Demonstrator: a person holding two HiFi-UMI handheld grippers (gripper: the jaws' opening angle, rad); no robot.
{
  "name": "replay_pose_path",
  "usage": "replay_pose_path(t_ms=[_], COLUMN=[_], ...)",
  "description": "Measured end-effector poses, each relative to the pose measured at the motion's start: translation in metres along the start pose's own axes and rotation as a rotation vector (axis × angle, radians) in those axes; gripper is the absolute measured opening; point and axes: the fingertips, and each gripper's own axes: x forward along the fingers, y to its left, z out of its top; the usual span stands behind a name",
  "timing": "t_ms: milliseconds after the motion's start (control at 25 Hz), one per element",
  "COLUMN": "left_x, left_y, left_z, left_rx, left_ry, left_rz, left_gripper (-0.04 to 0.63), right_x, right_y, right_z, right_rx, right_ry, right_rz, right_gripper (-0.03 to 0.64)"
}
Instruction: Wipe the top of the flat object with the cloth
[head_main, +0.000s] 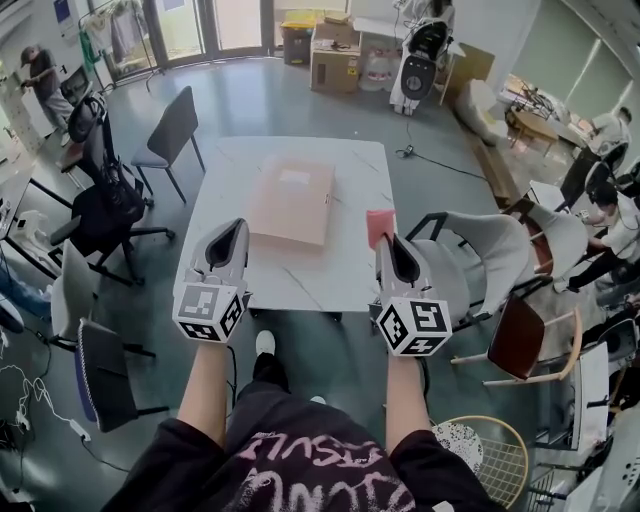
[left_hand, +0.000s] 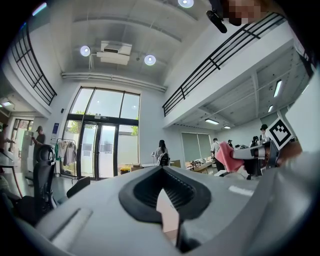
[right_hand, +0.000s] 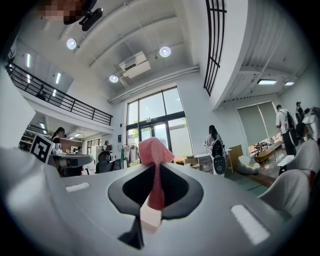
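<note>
1. Bright open room, chairs (head_main: 172, 130) around a white tabletop (head_main: 225, 180). In the head view the flat object (head_main: 291, 200) lies mid-tabletop. The left tongs (head_main: 236, 228) hover at its 7 o'clock, and the right tongs (head_main: 386, 243) at its 4 o'clock carry the red cloth (head_main: 379, 225).
2. Left gripper view: the left tongs (left_hand: 163, 172) are pressed together with nothing between them. The cloth (left_hand: 227, 156) shows at 3 o'clock.
3. Right gripper view: the right tongs (right_hand: 154, 172) are clamped on the cloth (right_hand: 155, 150), which pokes out toward 12 o'clock.

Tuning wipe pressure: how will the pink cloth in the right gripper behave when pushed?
Probably floppy: the cloth bunches and folds above the right gripper, shut on it. Likely light: a narrow pinch holds it up. It may crumple rather than slide flat over the folder.
</note>
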Motion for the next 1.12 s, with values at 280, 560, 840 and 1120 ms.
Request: replay_pose_path(t_ms=[280, 560, 840, 1120], left_x=[0.019, 0.035, 0.054, 0.074], left_y=[0.018, 0.031, 0.051, 0.077], left_z=[-0.005, -0.016, -0.027, -0.036], left_rx=[-0.007, -0.005, -0.016, -0.031], left_ry=[0.002, 0.013, 0.02, 0.027], left_rz=[-0.007, -0.017, -0.012, -0.014], left_gripper=[0.0, 0.0, 0.0, 0.0], right_x=[0.023, 0.045, 0.073, 0.106], right_y=[0.002, 0.001, 0.003, 0.006], right_z=[-0.004, -0.014, -0.02, -0.025], right_rx=[0.001, 0.004, 0.001, 0.001], right_ry=[0.011, 0.022, 0.031, 0.048], right_rz=[-0.007, -0.016, -0.01, -0.014], right_gripper=[0.051, 0.051, 0.051, 0.051])
